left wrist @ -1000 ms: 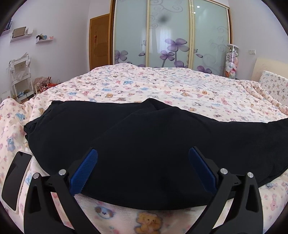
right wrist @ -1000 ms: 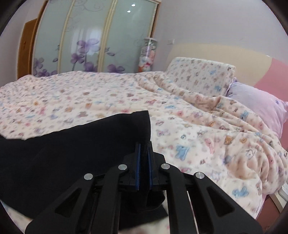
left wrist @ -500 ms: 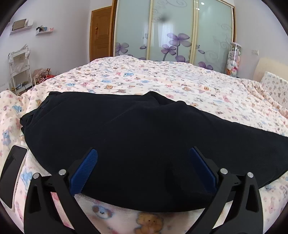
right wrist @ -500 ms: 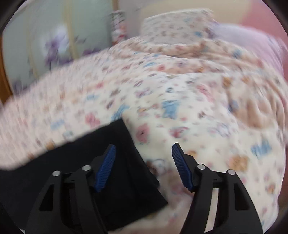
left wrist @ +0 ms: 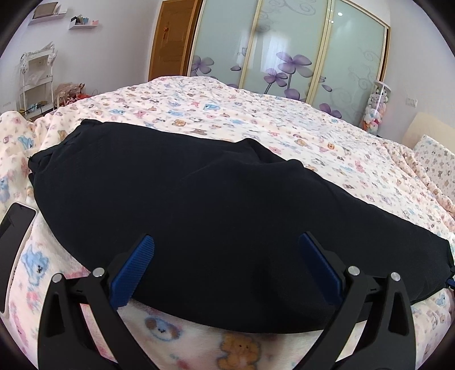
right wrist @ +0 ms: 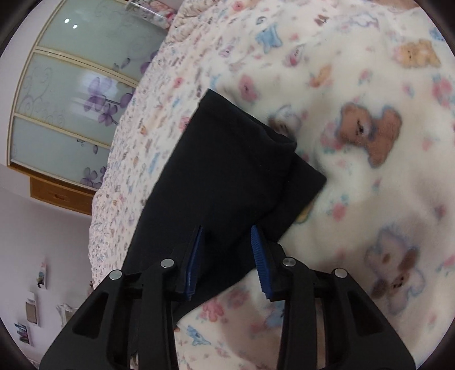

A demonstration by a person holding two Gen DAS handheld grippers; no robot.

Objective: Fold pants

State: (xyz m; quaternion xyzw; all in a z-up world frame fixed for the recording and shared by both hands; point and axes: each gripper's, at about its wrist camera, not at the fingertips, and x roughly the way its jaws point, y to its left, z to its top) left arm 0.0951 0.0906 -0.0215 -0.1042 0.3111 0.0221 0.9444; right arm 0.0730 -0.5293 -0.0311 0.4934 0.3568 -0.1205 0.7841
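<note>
My right tool [right wrist: 226,253] is closing around the black pants [right wrist: 227,170] leg edge, pads not yet pressing; my left tool [left wrist: 226,269] gapes empty above them on the bed [left wrist: 256,119]. Pinching one layer could skew the fold

One pair of black pants [left wrist: 204,216] lies on one bed [left wrist: 256,113] (the blanket printed with teddy bears). One phone [left wrist: 12,227] lies at the bed's edge. Two hand-held grippers show: the left hand-held gripper [left wrist: 226,244] and the right hand-held gripper [right wrist: 226,230]. Two wall shelves [left wrist: 82,24] hang beside one wooden door [left wrist: 170,39].
</note>
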